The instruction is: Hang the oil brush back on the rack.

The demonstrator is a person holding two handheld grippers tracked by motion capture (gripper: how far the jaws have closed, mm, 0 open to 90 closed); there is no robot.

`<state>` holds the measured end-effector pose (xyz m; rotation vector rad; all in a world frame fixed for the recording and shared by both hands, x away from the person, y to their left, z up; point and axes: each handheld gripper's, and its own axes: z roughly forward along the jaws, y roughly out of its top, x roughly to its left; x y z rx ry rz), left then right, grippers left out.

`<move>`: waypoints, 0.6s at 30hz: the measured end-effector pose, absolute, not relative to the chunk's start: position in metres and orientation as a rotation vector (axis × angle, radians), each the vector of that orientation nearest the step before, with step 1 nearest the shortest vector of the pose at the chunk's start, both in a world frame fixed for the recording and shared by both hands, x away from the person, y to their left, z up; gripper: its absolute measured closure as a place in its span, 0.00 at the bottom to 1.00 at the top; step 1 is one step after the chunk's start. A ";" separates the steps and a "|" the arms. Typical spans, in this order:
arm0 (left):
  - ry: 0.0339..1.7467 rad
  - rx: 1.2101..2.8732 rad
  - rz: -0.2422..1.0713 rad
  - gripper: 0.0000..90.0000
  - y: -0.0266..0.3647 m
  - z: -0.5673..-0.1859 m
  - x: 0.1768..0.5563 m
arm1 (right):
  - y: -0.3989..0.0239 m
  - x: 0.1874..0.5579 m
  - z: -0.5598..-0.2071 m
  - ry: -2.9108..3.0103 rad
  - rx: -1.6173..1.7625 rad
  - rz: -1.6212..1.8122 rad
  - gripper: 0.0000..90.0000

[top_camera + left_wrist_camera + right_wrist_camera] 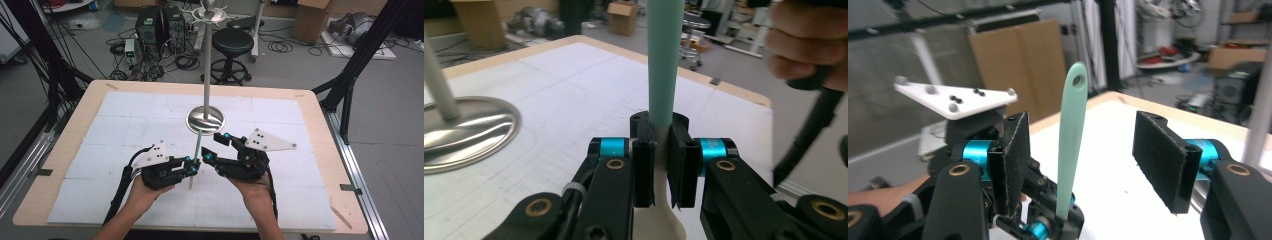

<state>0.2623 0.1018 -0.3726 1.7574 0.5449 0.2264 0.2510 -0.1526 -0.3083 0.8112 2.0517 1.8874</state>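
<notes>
At six o'clock of the round steel stand base (205, 120), keep left gripper (194, 167) clamped on the mint-green plastic utensil (198, 144) with cream head, draw open-jawed right gripper (213, 147) clear.

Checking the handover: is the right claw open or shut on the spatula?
Open. The right claw has its black pads apart, neither touching the mint-green spatula handle; the left claw clamps it.

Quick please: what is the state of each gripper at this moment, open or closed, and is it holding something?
Left gripper: closed on the teal-handled utensil.
Right gripper: open, holding nothing; the utensil's handle stands between its fingers, untouched.
</notes>
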 end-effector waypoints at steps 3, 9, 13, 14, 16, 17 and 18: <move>0.571 1.760 0.264 0.91 0.100 -0.372 0.262 | -0.144 0.248 -0.309 2.050 0.873 1.818 0.49; 0.583 1.767 0.323 0.91 0.094 -0.371 0.257 | -0.128 0.246 -0.308 2.024 0.914 1.734 0.55; 0.602 1.767 0.343 0.91 0.092 -0.371 0.257 | -0.122 0.246 -0.306 2.014 0.933 1.712 0.63; 0.607 1.771 0.355 0.91 0.091 -0.371 0.256 | -0.122 0.246 -0.306 2.017 0.945 1.712 0.64; 0.619 1.784 0.382 0.91 0.090 -0.371 0.255 | -0.121 0.248 -0.305 2.026 0.961 1.714 0.69; 0.624 1.785 0.386 0.91 0.089 -0.371 0.255 | -0.120 0.249 -0.305 2.028 0.969 1.711 0.71; 0.626 1.791 0.391 0.91 0.088 -0.372 0.254 | -0.120 0.250 -0.306 2.035 0.982 1.706 0.73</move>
